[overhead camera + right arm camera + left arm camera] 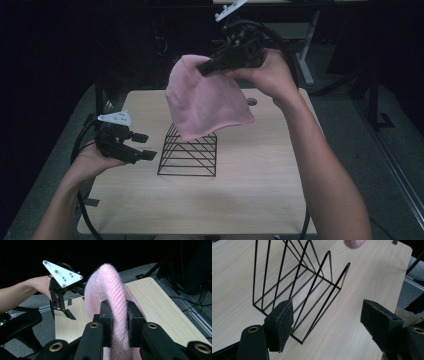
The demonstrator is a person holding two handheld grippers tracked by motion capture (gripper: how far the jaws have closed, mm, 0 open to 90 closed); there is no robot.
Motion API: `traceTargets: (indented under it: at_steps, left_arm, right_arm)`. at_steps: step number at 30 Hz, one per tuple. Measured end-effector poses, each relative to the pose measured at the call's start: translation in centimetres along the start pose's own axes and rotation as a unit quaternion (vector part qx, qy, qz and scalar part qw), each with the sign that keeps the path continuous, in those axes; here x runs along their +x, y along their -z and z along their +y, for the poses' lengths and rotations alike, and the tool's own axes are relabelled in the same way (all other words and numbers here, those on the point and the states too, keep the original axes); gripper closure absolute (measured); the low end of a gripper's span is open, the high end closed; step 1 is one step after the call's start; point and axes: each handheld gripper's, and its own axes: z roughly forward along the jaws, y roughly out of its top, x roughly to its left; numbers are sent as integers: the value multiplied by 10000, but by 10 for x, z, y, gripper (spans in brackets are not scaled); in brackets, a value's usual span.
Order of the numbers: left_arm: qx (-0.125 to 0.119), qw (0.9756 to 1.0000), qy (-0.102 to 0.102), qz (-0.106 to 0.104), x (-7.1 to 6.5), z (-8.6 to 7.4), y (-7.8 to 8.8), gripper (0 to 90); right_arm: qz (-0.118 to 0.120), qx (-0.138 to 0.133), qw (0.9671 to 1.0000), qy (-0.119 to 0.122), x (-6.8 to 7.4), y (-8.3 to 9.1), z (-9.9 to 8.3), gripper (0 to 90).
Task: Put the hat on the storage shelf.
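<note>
Hanging from clenched right hand-held gripper (207, 66), pink knit hat (202, 100) over wire rack (189, 155); left hand-held gripper (145, 146) released beside rack

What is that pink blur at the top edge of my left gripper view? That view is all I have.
Observer: A pink knit hat, hanging above the wire rack.
Operator: Hanging from what?
Observer: The right gripper is shut on a fold of it, with the knit pinched between both pads, up off the table.
Operator: Does the hat touch the rack?
Observer: From the high view its lower edge overlaps the rack's top; I cannot tell contact.
Operator: And my own gripper, where does it sit?
Observer: The left gripper hovers open beside the rack's left side, holding nothing.
</note>
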Motion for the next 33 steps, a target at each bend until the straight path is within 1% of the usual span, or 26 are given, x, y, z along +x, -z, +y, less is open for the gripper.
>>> traceTargets:
  at_steps: [1,2,5,6,7,8,10,12,13,14,16,18,19,20,21,22,23,25,26,27,28,29,30,31,32,33]
  left_arm:
    - [0,10000,0,0,0,0,0,273]
    - [-57,10000,16,-35,1,1,2,280]
    - [-106,9999,19,-42,2,2,4,283]
    - [-139,9999,-19,-47,3,2,5,287]
    - [-139,9999,-19,-47,3,2,5,299]
    - [-208,9998,24,-79,5,1,5,301]
    - [-248,9996,2,-114,8,1,6,311]
    - [-269,9996,21,-115,9,0,6,321]
    - [-290,9995,50,-147,10,0,6,327]
    - [-294,9994,95,-171,11,0,6,333]
    - [-352,9991,98,-225,13,0,6,343]
    - [-356,9990,121,-250,13,0,6,356]
    - [-353,9989,170,-266,13,0,6,373]
    - [-367,9986,225,-302,15,0,6,388]
    - [-388,9985,214,-315,17,0,6,401]
    - [-412,9981,294,-350,18,0,6,413]
    - [-435,9979,305,-381,19,-1,6,432]
    - [-507,9965,415,-517,22,-3,6,479]
    - [-515,9961,421,-571,23,-3,6,502]
    - [-579,9955,441,-610,23,-4,6,530]
    - [-579,9955,441,-610,23,-4,6,565]
    - [-630,9951,459,-602,24,-5,6,565]
    - [-669,9946,490,-619,24,-6,5,616]
    - [-669,9946,490,-619,24,-6,5,658]
    - [-636,9954,455,-551,23,-7,6,705]
    - [-636,9954,455,-551,23,-7,6,754]
  right_arm:
    - [0,0,10000,0,0,0,0,777]
    - [36,19,10000,18,1,-6,4,777]
    - [90,14,9999,61,2,-10,7,777]
    - [122,1,9999,73,3,-15,11,776]
    - [122,1,9999,73,3,-15,11,776]
    - [140,-6,9999,69,4,-20,15,777]
    - [162,-16,9999,47,7,-25,18,776]
    - [186,-10,9998,114,8,-31,21,776]
    - [184,-1,9997,161,8,-32,23,776]
    - [221,-9,9997,142,9,-35,24,776]
    - [234,-18,9996,178,10,-39,27,776]
    - [262,-19,9995,166,11,-42,28,776]
    - [269,-17,9995,135,12,-44,30,776]
    - [290,-5,9994,187,12,-49,31,776]
    - [317,-21,9994,158,12,-51,32,776]
    - [334,-14,9993,172,12,-53,32,776]
    - [346,-15,9992,204,13,-55,33,776]
    - [381,-37,9990,213,14,-58,34,777]
    - [405,-57,9990,202,15,-60,35,776]
    - [420,-73,9989,203,15,-61,35,776]
    - [459,-77,9988,175,16,-64,36,777]
    - [459,-77,9988,175,16,-64,36,777]
    - [482,-73,9985,236,18,-68,37,777]
    - [482,-73,9985,236,18,-68,37,777]
    - [497,-49,9984,265,20,-71,38,776]
    - [497,-49,9984,265,20,-71,38,776]
